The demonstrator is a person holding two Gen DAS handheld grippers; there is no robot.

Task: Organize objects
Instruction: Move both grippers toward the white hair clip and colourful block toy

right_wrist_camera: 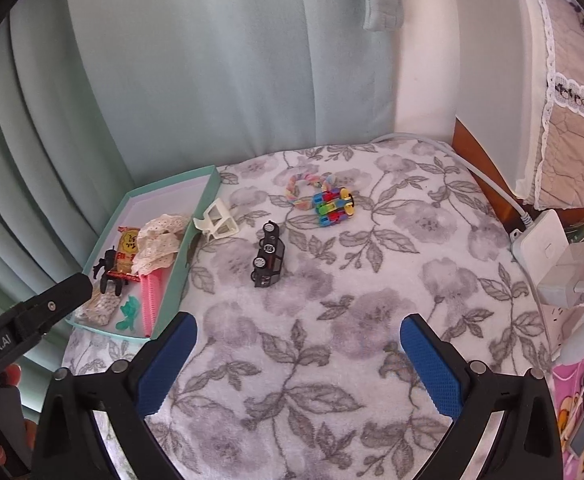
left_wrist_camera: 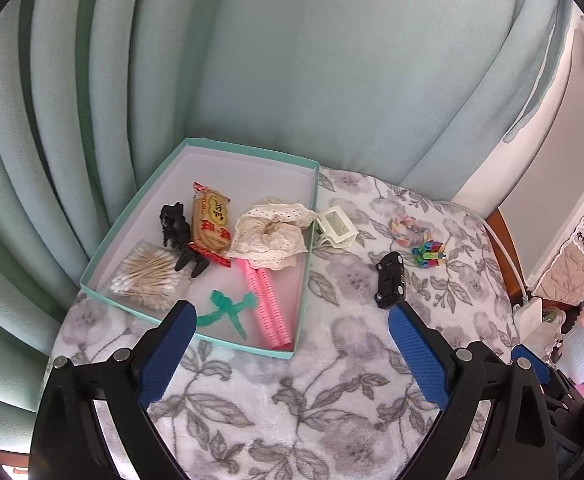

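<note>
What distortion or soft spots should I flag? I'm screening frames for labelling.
Left wrist view: curtain folds bow strongly, dark vignette at the corners, box sharp. Right wrist view: same bowing, car sharp, the clutter at the right edge softer; even daylight, no glare.

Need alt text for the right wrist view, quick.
The open right gripper hovers empty over a floral blanket, facing a black toy car. Beyond lie a white hair claw and colourful bracelets; a teal tray of sorted items sits left.
</note>
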